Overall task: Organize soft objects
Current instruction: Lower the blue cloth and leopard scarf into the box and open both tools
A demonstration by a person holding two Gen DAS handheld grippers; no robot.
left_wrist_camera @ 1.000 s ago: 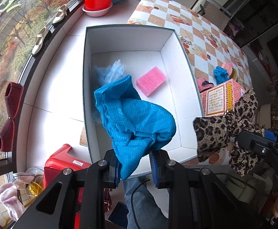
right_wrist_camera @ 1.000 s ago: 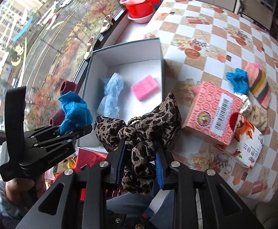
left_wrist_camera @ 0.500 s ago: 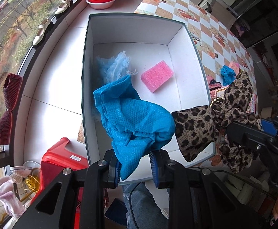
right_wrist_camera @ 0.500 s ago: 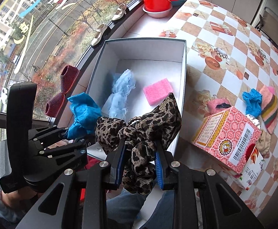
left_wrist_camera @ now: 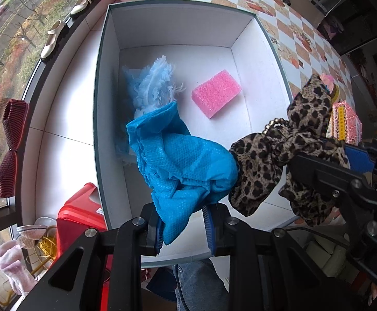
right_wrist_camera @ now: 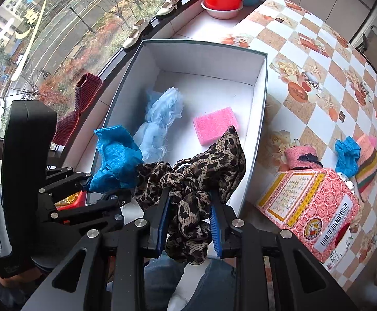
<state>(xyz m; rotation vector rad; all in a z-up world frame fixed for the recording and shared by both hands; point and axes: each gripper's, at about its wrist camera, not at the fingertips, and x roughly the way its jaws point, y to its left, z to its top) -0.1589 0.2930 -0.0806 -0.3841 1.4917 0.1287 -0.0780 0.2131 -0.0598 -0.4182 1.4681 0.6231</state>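
Pinching the blue cloth (left_wrist_camera: 185, 165) and leopard scarf (right_wrist_camera: 188, 181) over the near box (left_wrist_camera: 102, 83) rim, we risk tangling them or dropping one outside.

Matte black hand-held gripper (right_wrist_camera: 188, 229) frames, silver screws, ribbed blue finger pads (right_wrist_camera: 215, 224), denim trousers (left_wrist_camera: 201, 285) below.

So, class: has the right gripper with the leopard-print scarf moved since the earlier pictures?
Yes. The right gripper has carried the leopard-print scarf leftward, from beside the white box to over its near end, next to the blue cloth.
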